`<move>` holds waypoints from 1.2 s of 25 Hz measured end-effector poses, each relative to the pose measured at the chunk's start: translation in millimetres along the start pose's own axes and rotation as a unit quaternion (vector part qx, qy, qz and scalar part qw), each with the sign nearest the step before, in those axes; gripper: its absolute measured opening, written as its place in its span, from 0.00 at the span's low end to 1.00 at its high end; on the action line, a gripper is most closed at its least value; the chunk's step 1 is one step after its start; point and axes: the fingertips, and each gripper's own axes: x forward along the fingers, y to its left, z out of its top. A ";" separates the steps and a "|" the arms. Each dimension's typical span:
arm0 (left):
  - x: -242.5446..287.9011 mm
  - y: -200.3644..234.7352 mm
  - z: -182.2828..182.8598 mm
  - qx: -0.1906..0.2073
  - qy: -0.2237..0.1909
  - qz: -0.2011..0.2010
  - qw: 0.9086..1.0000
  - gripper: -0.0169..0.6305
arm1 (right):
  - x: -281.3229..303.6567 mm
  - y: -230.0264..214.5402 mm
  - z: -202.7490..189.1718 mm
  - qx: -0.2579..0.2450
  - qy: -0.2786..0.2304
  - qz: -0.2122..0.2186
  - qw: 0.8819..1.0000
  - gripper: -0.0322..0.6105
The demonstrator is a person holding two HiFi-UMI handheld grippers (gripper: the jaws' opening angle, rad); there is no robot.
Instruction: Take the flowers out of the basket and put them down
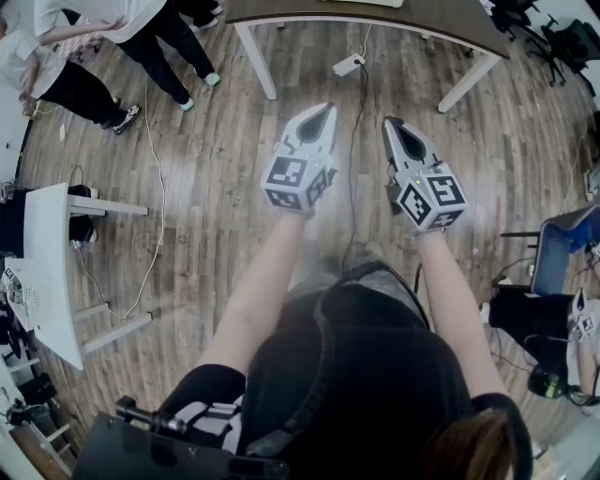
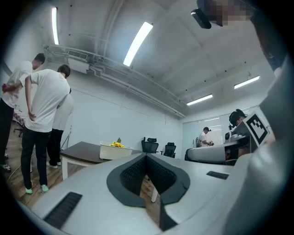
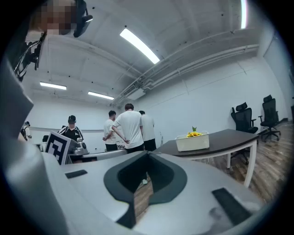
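A white basket point(image 3: 192, 142) with yellow flowers point(image 3: 194, 134) in it stands on a dark-topped table point(image 3: 229, 136) some way ahead; the left gripper view shows the same basket point(image 2: 115, 151) and flowers point(image 2: 116, 145) far off. My left gripper point(image 1: 324, 110) and right gripper point(image 1: 388, 123) are held side by side in front of my body, above the wooden floor, short of the table point(image 1: 375, 21). Both are shut, with nothing between their jaws.
People in white shirts stand to the left point(image 1: 112, 37), beside the table. A white desk point(image 1: 47, 262) lies at my left and a blue chair point(image 1: 562, 246) at my right. A power strip point(image 1: 347, 64) with cables lies on the floor under the table. Office chairs point(image 3: 252, 117) stand beyond it.
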 end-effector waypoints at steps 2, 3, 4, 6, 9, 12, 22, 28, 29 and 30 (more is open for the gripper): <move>-3.4 -3.7 -1.4 -0.001 0.000 -0.005 1.000 0.04 | -6.1 0.9 -6.0 0.004 0.003 -0.006 1.000 0.05; -4.5 -5.5 -2.8 -0.001 0.000 -0.008 1.000 0.04 | -8.7 1.0 -8.1 0.006 0.004 -0.009 1.000 0.05; -4.9 -7.2 -4.5 -0.001 -0.001 -0.013 1.000 0.04 | -10.4 0.6 -9.3 0.009 0.004 -0.013 1.000 0.05; -3.6 -9.5 -7.0 0.001 0.000 -0.021 1.000 0.04 | -11.1 -1.1 -10.6 0.014 0.002 -0.016 1.000 0.05; -0.5 -9.5 -13.4 0.004 0.005 -0.022 1.000 0.04 | -6.6 -3.9 -17.1 0.020 0.004 -0.009 1.000 0.05; 8.9 -4.8 -20.5 0.001 0.009 -0.014 1.000 0.04 | 3.0 -10.8 -22.6 0.028 0.004 -0.001 1.000 0.05; 90.2 11.3 -31.5 -0.009 0.013 0.011 1.000 0.04 | 57.4 -81.7 -15.4 0.038 -0.003 0.019 0.999 0.05; 154.6 12.6 -33.0 -0.004 0.018 0.017 1.000 0.04 | 89.5 -137.0 0.4 0.045 -0.010 0.039 0.998 0.05; 164.2 12.7 -33.6 -0.004 0.018 0.018 1.000 0.04 | 94.0 -144.1 1.9 0.051 -0.012 0.047 0.998 0.05; 173.3 13.1 -33.9 -0.003 0.018 0.020 1.000 0.04 | 98.6 -151.1 3.2 0.057 -0.014 0.054 0.997 0.05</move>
